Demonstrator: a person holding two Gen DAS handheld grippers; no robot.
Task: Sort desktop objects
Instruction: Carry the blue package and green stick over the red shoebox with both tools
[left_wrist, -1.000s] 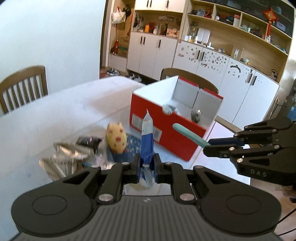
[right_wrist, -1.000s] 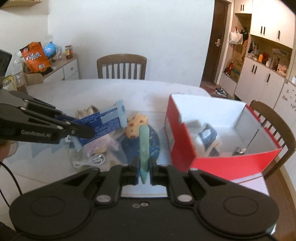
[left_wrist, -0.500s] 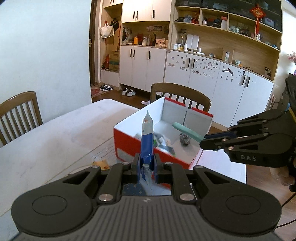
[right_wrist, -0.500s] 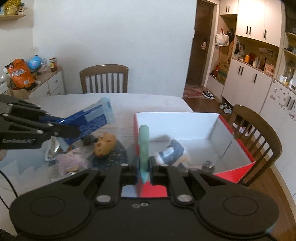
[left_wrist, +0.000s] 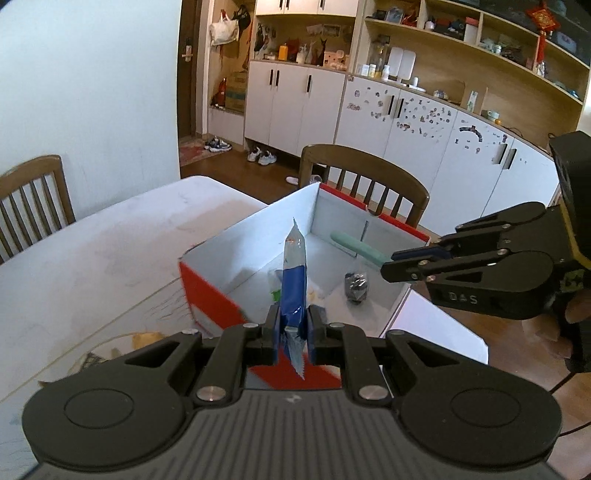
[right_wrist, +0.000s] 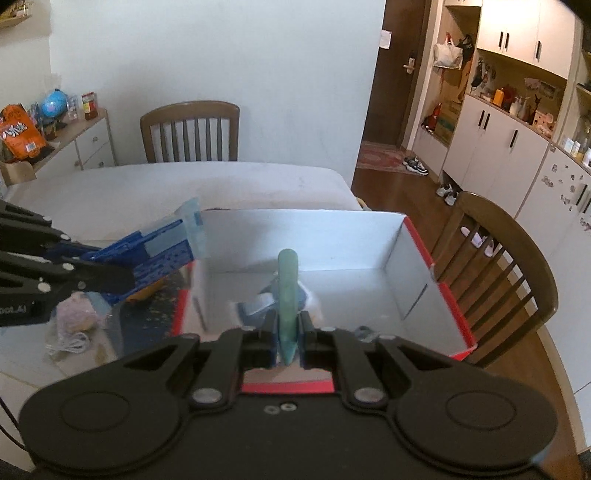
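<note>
Left gripper fingers clench a blue-and-silver packet; right gripper fingers clench a green stick, red box beyond both.

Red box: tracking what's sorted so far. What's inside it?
Inside the red box: a dark crumpled item and a blue-white object. The held blue packet and green stick hide the rest.

Box on table; chair apparently behind.
</note>
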